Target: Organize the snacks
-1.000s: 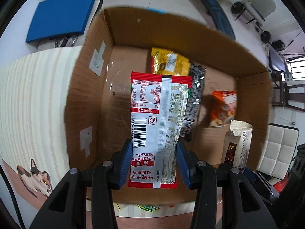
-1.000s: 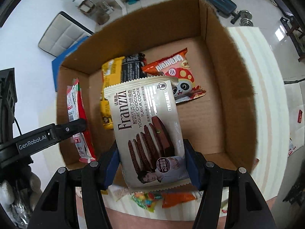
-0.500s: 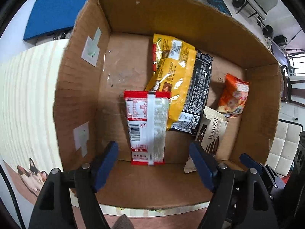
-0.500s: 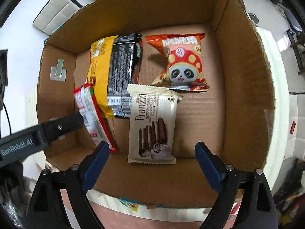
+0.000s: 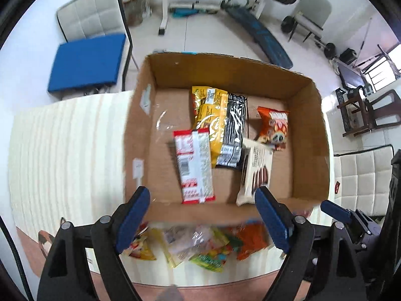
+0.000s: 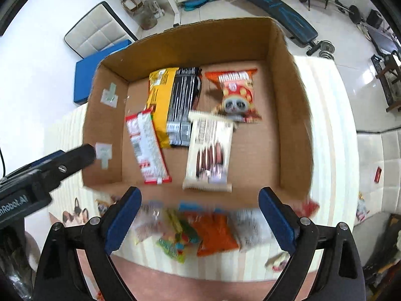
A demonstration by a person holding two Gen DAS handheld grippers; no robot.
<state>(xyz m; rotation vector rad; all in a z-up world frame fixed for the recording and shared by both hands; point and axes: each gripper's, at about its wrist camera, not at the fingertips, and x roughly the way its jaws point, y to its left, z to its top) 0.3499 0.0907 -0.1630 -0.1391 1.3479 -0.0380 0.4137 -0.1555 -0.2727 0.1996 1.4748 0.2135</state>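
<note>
A cardboard box (image 5: 308, 150) (image 6: 293, 125) stands on the striped table. In it lie a red-and-white packet (image 5: 196, 165) (image 6: 147, 148), a yellow bag (image 5: 209, 115) (image 6: 158, 100), a black bag (image 5: 231, 133) (image 6: 183, 102), an orange panda bag (image 5: 273, 128) (image 6: 236, 92) and a cream Franzzi cookie pack (image 5: 255, 173) (image 6: 209, 153). My left gripper (image 5: 203, 220) is open and empty above the box's near wall. My right gripper (image 6: 200, 220) is open and empty there too. Loose snack packets (image 5: 200, 245) (image 6: 200, 230) lie on the table before the box.
The table edge runs close below the loose packets. A blue mat (image 5: 87, 60), white chairs (image 5: 92, 17) and gym gear (image 6: 273, 2) stand on the floor beyond the table. The left gripper's body (image 6: 45, 173) shows in the right wrist view.
Both grippers opened and let go: the red-and-white packet and the Franzzi pack now lie in the box. Both grippers have drawn back and up, bringing the loose packets into view.
</note>
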